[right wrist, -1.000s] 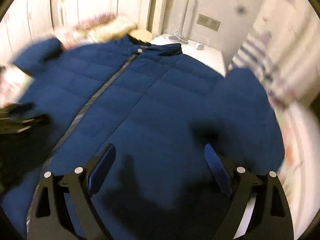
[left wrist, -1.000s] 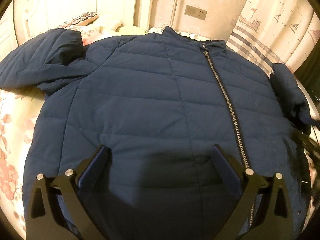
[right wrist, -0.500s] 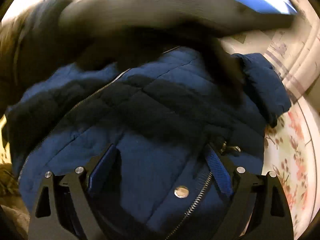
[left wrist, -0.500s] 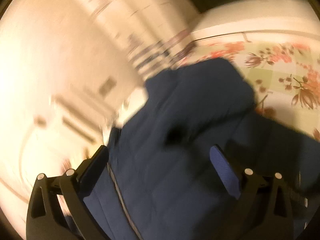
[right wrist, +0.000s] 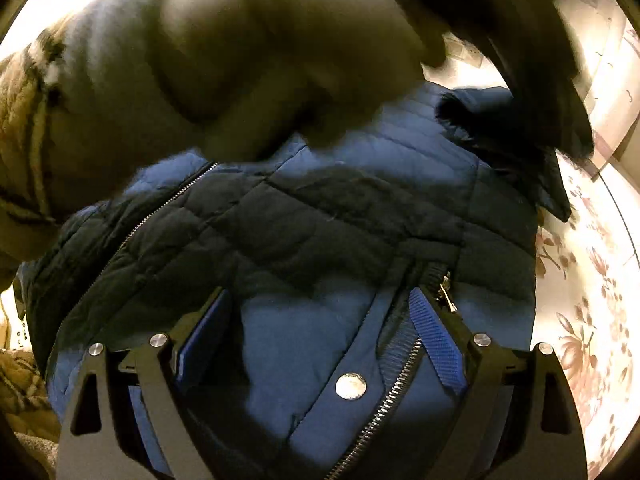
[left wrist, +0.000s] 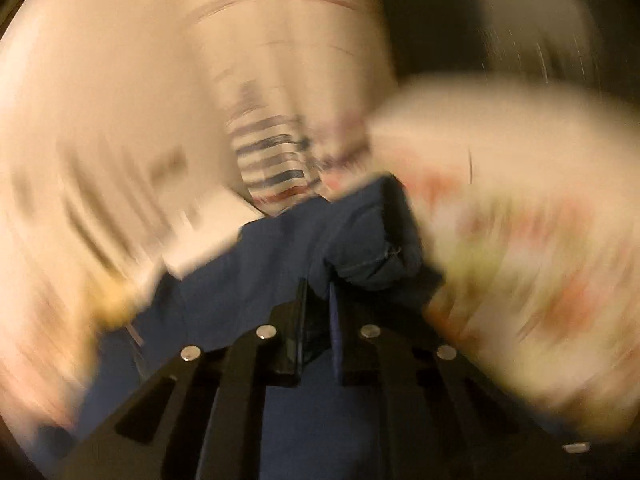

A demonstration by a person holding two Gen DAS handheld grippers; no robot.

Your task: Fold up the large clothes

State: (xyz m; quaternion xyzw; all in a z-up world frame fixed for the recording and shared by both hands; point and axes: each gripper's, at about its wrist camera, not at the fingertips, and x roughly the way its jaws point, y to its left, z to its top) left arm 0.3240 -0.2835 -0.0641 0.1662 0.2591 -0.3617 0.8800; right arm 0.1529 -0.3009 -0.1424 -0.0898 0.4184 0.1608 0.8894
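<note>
- While its surroundings blur, the left gripper point(left wrist: 318, 292) has its jaws pinched onto a fold of the navy jacket point(left wrist: 248, 280).
- Spread wide, the right gripper point(right wrist: 320, 304) hovers over the jacket point(right wrist: 320, 208), which lies on a floral bedsheet point(right wrist: 592, 320), gripping nothing.
- A sleeve point(right wrist: 240, 60) reaches across above.

No readable text, label, brand, number or sign appears in either view. The left wrist view is smeared by motion blur. In the right wrist view, the jacket's point(right wrist: 320, 220) round metal snap point(right wrist: 351, 386) is too small to show any lettering.
</note>
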